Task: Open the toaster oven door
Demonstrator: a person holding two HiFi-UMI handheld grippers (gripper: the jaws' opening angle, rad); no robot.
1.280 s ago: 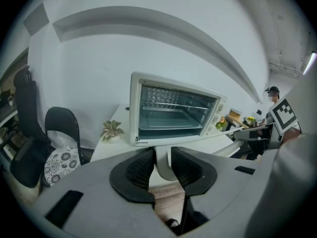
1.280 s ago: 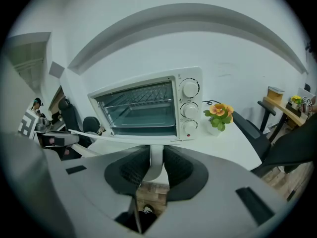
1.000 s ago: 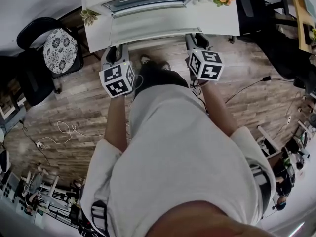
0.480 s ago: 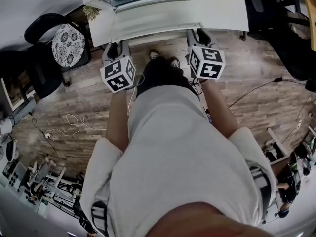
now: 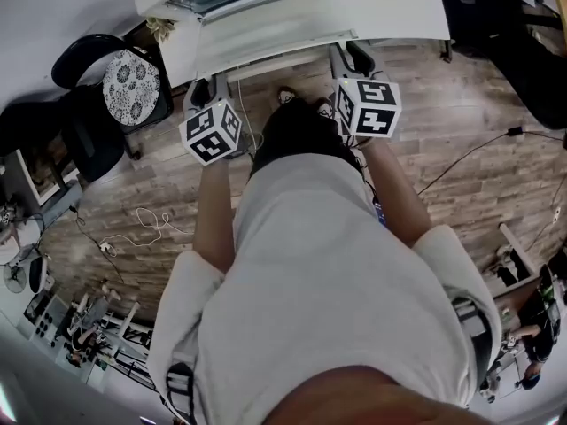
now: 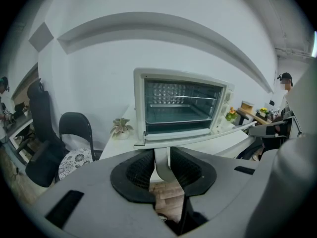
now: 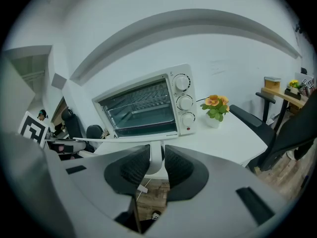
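Note:
The white toaster oven [image 6: 181, 105] [image 7: 143, 105] stands on a white table [image 5: 399, 11]. Its glass door [image 5: 275, 34] hangs folded down flat towards me, and the wire rack inside shows. My left gripper [image 6: 161, 165] [image 5: 205, 91] is at the left end of the door's front edge, with its pads closed on the white door handle [image 6: 159, 160]. My right gripper [image 7: 156, 165] [image 5: 350, 58] grips the same handle [image 7: 156, 157] at the right end. The head view shows only the grippers' marker cubes and backs; their jaws lie under the door's edge.
A pot of orange flowers [image 7: 215, 108] stands right of the oven and a small green plant [image 6: 120, 128] left of it. A black chair with a patterned cushion [image 5: 133, 82] is at the table's left, an office chair [image 7: 267, 118] at its right. A cable [image 5: 142, 224] lies on the wooden floor.
The head view has drifted, so the table and oven sit higher in the frame. Both grippers stay at the door's front edge, a little closer to the table.

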